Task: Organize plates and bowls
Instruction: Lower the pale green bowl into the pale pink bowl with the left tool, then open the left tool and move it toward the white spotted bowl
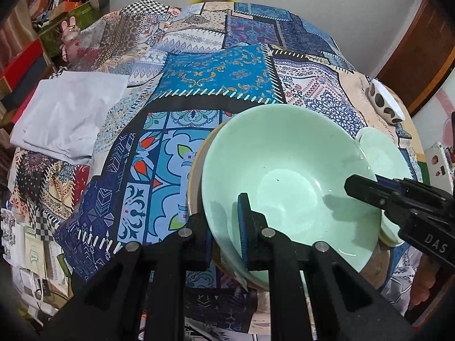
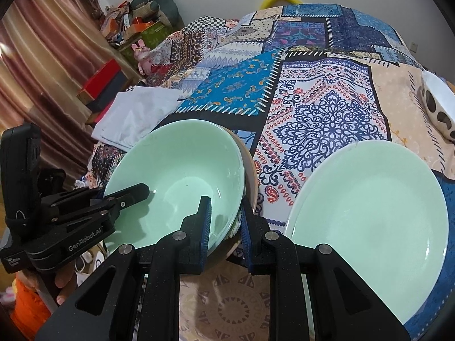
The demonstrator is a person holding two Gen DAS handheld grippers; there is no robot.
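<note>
A pale green bowl (image 1: 287,176) (image 2: 176,182) sits nested in a tan bowl (image 1: 194,176) (image 2: 250,164) on the patchwork cloth. My left gripper (image 1: 226,227) straddles the stack's left rim, one finger inside the green bowl, one outside, pressed close. My right gripper (image 2: 226,227) straddles the opposite rim the same way; it shows in the left wrist view (image 1: 366,190). A pale green plate (image 2: 369,221) (image 1: 381,153) lies flat just right of the bowls. A white bowl with dark spots (image 2: 439,108) (image 1: 386,102) stands at the far right.
A folded white cloth (image 1: 71,116) (image 2: 133,116) lies on the table's left side. Boxes, a pink rabbit figure (image 1: 69,39) and clutter stand beyond the left edge. A brown door (image 1: 421,56) is at the right.
</note>
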